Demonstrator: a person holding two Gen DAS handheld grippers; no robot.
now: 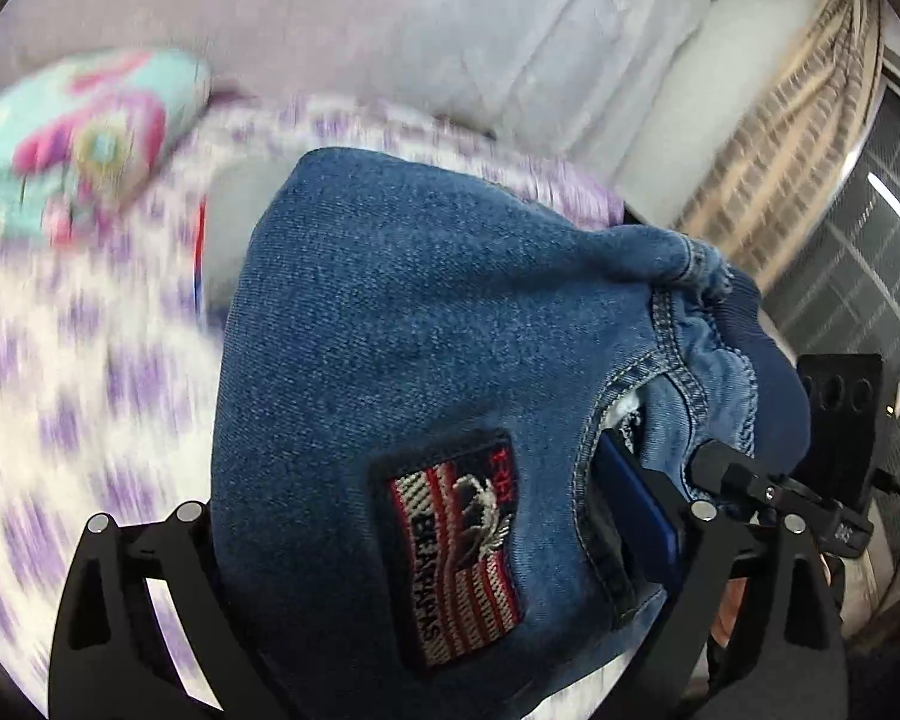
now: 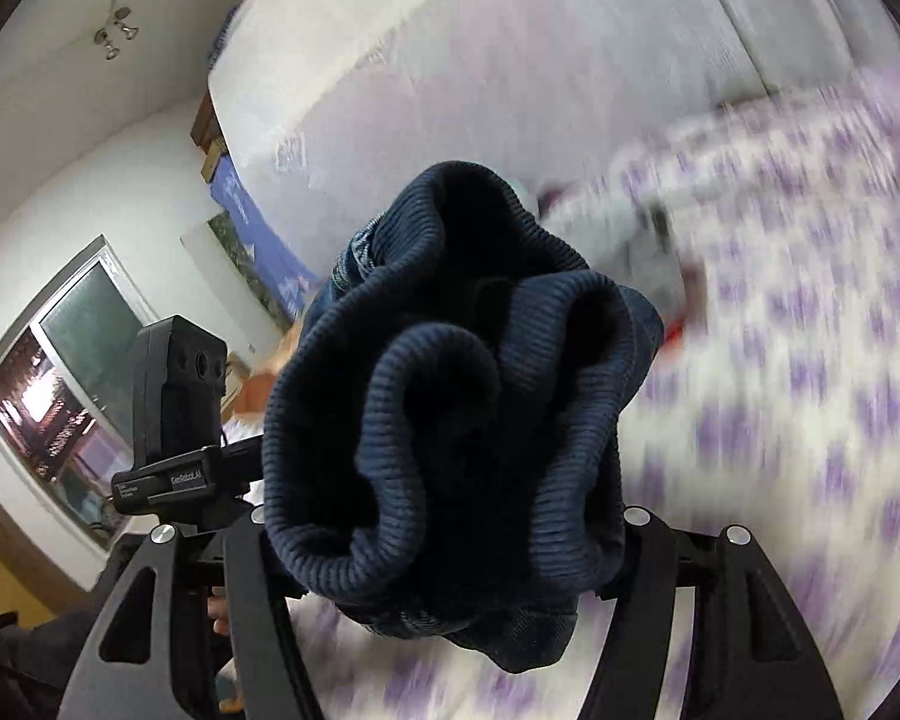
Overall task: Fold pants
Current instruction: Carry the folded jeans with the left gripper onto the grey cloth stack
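- Holding the pants (image 1: 402, 324) up off the bed, one set of tongs at each end of the waist area; blue denim, small size.
- My left gripper (image 1: 444, 546) has the denim bunched between its fingers, clamped on the pants near the front pocket; fabric fills the whole gap.
- Embroidered flag patch (image 1: 456, 546) sits right between my left fingers, lettering sideways, facing the camera.
- Pocket opening (image 1: 636, 408) with tan stitching is to the right of the patch, white lining peeking out.
- My right gripper (image 2: 450, 540) is closed on the navy ribbed waistband (image 2: 450, 372), which is scrunched into folds and bulges up over the fingers.
- Bit of denim shows behind and under the waistband in the right wrist view.
- In the left wrist view the other gripper's black camera block (image 1: 840, 420) is just beside the waistband edge, so my two hands are close together.
- Below the pants: bedsheet (image 1: 72, 372) with white and purple pattern, heavily blurred in both views.
- Turquoise and pink pillow (image 1: 90, 132) lies on the sheet, well apart from the pants.
- Beige curtain (image 1: 780, 120) and a window behind it at the far right; pale wall at the back.
- A grey garment with a red edge lies on the sheet behind the pants; too blurred to tell what it is.
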